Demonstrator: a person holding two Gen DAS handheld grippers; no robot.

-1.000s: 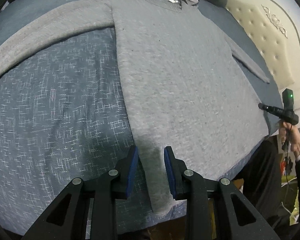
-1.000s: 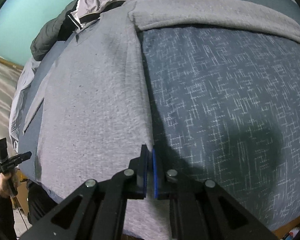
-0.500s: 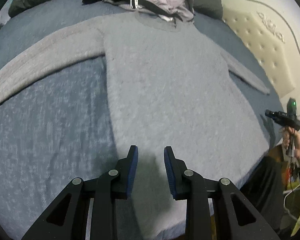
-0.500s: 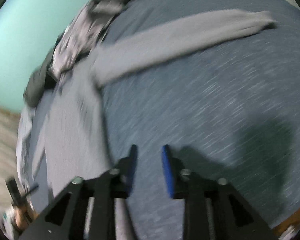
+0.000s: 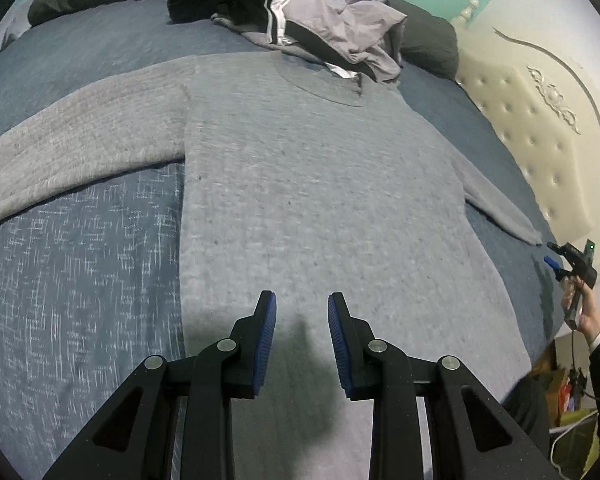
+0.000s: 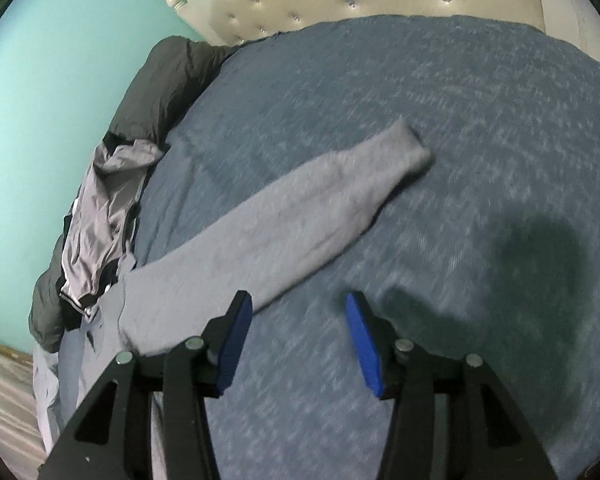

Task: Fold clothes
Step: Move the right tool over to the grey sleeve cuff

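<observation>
The gray sweater [image 5: 320,184] lies flat on the bed [image 5: 80,260] for folding, with the left claw [image 5: 302,344] apart and empty and the right claw [image 6: 298,340] opening, empty, near the sleeve [image 6: 300,216].

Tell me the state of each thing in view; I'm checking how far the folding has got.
Grey sweater: spread flat on the bed, unfolded, sleeves out.
Clothes pile: crumpled, unfolded.
Blue bedspread: spread flat.
Left gripper: open, nothing between fingers.
Right gripper: opening, nothing between fingers.
</observation>
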